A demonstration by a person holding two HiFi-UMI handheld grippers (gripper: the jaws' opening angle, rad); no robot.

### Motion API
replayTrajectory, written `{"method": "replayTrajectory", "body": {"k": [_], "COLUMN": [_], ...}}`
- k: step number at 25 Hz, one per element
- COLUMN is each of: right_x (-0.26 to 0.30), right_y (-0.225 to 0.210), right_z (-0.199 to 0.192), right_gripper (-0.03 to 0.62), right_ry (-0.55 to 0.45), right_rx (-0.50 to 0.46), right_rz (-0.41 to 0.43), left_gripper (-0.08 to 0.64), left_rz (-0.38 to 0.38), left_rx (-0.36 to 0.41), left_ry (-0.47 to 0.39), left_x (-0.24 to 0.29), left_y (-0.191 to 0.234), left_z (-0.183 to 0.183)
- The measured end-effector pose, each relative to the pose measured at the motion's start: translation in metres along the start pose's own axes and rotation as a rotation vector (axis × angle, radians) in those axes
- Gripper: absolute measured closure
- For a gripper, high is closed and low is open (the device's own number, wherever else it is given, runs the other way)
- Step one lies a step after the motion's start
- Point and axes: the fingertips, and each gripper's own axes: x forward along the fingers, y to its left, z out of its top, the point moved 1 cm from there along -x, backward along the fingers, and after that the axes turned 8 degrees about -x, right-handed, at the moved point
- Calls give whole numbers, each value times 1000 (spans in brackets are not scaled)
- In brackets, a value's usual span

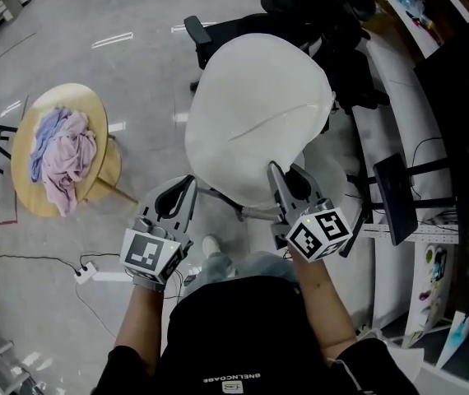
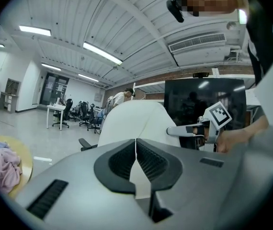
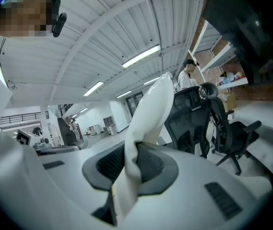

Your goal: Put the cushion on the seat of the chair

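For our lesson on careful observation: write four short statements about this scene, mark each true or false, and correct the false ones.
1. Both the left tool and the right tool are clamped on the edge of the white cushion. True.
2. The cushion lies flat on the seat of the chair. False: it is held up in the air by both tools, with the chair behind it.
3. A heap of clothes lies on the round wooden table. True.
4. The chair is red. False: it is black.
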Motion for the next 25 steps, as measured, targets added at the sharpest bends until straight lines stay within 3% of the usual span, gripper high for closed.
{"method": "replayTrajectory", "body": {"k": [14, 25], "right_x": [24, 54], "right_y": [-12, -37], "right_z": [-15, -42], "right_gripper": [526, 526], "right_ry": [56, 139], "right_rx": [63, 101], "right_rz": [59, 157], "left_gripper": [546, 546], "left_rz": [62, 201], "left_rx": [-26, -40], "left_ry": [28, 57], "left_x": [5, 18], "left_y": [3, 3], "left_z": [-15, -32]}}
